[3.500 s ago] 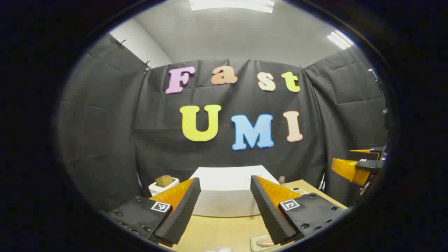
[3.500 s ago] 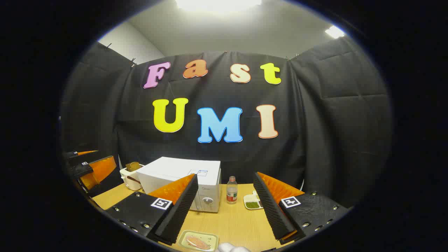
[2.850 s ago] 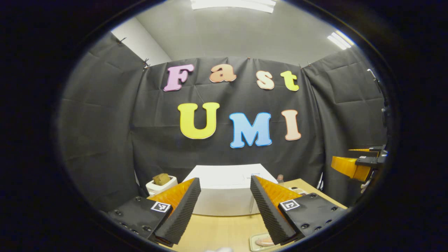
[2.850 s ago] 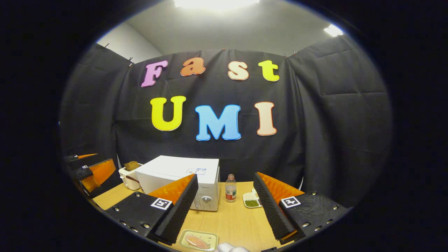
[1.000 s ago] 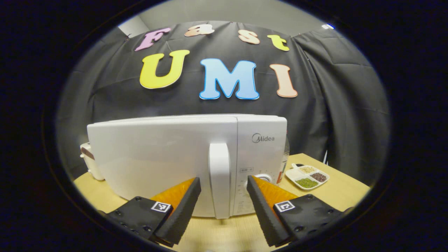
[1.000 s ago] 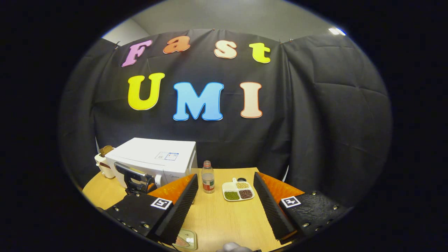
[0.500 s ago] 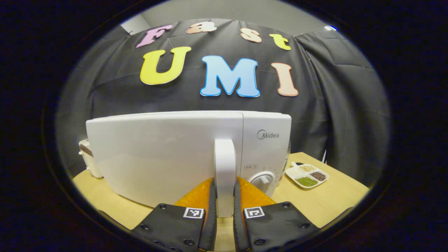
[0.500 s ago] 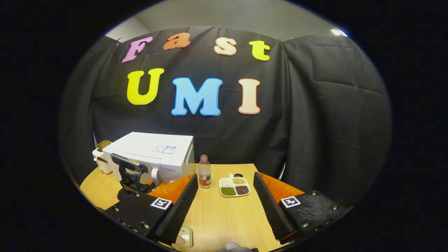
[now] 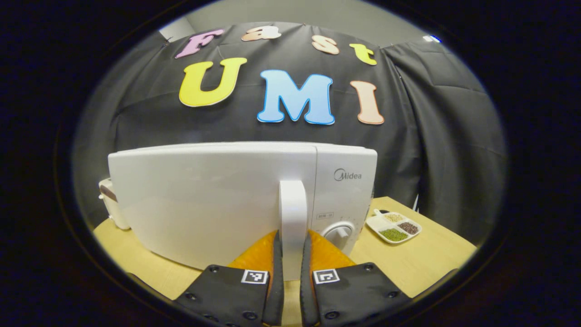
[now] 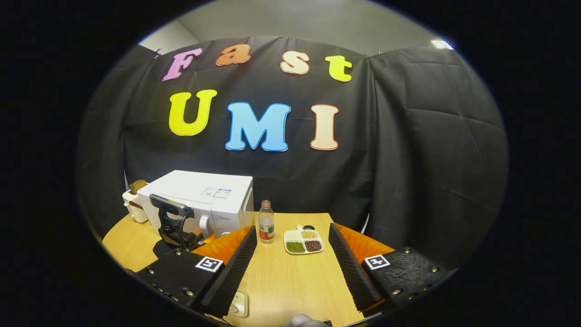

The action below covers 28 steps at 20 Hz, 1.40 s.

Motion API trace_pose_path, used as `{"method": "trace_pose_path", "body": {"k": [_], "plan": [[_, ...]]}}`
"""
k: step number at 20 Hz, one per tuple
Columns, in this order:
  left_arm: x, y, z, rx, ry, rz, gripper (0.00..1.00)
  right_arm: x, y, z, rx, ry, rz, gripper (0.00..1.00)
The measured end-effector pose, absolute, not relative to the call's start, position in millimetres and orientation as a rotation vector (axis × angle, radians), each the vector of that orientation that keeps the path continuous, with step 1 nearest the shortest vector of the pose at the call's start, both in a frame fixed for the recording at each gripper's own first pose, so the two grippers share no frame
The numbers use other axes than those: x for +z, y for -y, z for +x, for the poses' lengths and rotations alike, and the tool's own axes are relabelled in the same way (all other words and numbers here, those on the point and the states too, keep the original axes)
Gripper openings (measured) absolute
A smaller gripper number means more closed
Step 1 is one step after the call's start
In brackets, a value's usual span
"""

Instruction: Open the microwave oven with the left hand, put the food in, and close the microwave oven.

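On the microwave (image 9: 213, 200), "Midea"; left gripper (image 9: 290, 272) seemingly clamps its handle (image 9: 292, 213).

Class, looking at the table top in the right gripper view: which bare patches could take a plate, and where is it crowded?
Free: the table between the right gripper fingers, in front of the bottle and bean dish; also its left end before the toaster. Crowded: by the microwave, where the left gripper clamps the handle.
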<state>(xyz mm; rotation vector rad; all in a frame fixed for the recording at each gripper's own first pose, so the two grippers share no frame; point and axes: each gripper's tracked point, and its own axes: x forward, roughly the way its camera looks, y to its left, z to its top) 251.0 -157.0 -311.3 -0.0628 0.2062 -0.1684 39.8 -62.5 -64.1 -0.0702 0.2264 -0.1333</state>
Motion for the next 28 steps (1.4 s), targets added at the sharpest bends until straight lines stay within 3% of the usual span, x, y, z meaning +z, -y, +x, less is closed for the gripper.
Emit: {"method": "trace_pose_path", "body": {"k": [4, 9, 13, 14, 17, 20, 22, 24, 26, 27, 28], "plan": [[-312, 156, 248, -0.175, -0.220, -0.073, 0.20, -64, 63, 34, -0.127, -0.229, -0.071, 0.98], [-309, 133, 173, -0.181, -0.195, -0.042, 0.18, -69, 55, 28, -0.094, -0.240, -0.053, 0.98], [-311, 98, 112, -0.161, -0.222, 0.069, 0.24, -81, 25, 24, -0.006, -0.274, -0.020, 0.98], [-310, 90, 97, -0.145, -0.222, 0.085, 0.29, -80, 18, 22, 0.013, -0.276, -0.015, 0.97], [-310, 52, 60, -0.083, -0.240, 0.083, 0.34, -75, -2, 17, 0.067, -0.266, -0.014, 0.97], [-309, 17, 41, -0.038, -0.274, 0.095, 0.65, -73, -21, 15, 0.122, -0.261, -0.029, 0.98], [-298, -4, 29, -0.007, -0.264, 0.098, 0.77, -75, -34, 14, 0.153, -0.264, -0.031, 0.97], [-292, -22, 18, 0.016, -0.257, 0.108, 0.99, -78, -48, 14, 0.180, -0.271, -0.016, 0.97], [-292, -41, 6, 0.046, -0.263, 0.112, 0.96, -83, -63, 14, 0.208, -0.286, 0.005, 0.98], [-291, -51, 0, 0.065, -0.272, 0.106, 1.00, -85, -72, 13, 0.220, -0.287, 0.008, 0.98], [-289, -64, -5, 0.085, -0.271, 0.099, 0.92, -85, -78, 12, 0.231, -0.287, 0.005, 0.98]]}}
